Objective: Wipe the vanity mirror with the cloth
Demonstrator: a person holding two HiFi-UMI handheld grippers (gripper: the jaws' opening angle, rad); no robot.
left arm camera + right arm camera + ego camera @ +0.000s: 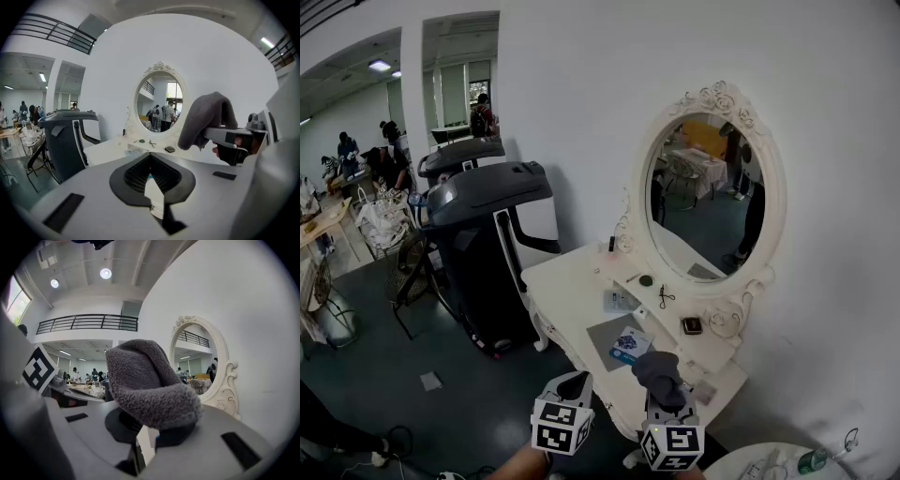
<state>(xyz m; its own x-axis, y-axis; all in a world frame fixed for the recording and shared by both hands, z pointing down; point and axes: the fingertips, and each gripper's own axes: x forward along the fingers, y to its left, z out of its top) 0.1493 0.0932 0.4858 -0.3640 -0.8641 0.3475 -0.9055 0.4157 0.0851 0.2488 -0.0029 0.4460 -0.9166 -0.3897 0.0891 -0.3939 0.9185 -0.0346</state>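
Note:
The oval vanity mirror [708, 192] in its ornate white frame stands against the wall at the back of a white vanity table [567, 295]. My right gripper [661, 380] is shut on a grey fleecy cloth [658, 368], held low in front of the table and well short of the glass. In the right gripper view the cloth [145, 380] bulges over the jaws, with the mirror [197, 366] behind it to the right. My left gripper [573, 384] hangs beside it to the left, jaws together and holding nothing. The left gripper view shows the mirror [159, 110] and the cloth [204, 117].
A dark treadmill-like machine [483, 234] stands left of the table. On the tabletop lie a blue booklet [628, 344], a paper [621, 301], a small green disc [646, 280] and a small dark square object [692, 325]. People work at tables far left.

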